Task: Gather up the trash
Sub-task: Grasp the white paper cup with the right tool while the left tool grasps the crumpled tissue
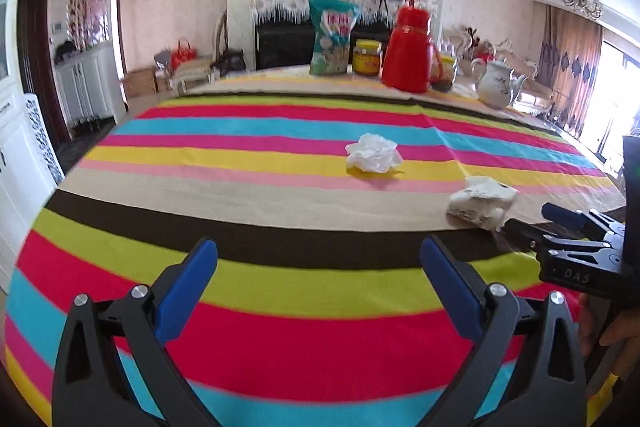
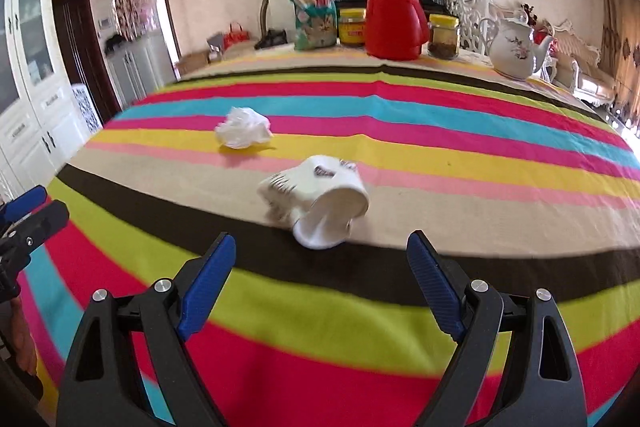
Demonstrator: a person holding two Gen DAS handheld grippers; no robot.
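Note:
A crushed white paper cup lies on its side on the striped tablecloth, just beyond my right gripper, which is open and empty. The cup also shows in the left wrist view. A crumpled white tissue lies farther out on the yellow stripe; in the right wrist view the tissue is left of the cup. My left gripper is open and empty, well short of the tissue. The right gripper shows at the right edge of the left wrist view, beside the cup.
At the table's far edge stand a teal snack bag, a yellow-lidded jar, a red thermos, a second jar and a white teapot. The left gripper shows at the left edge of the right wrist view.

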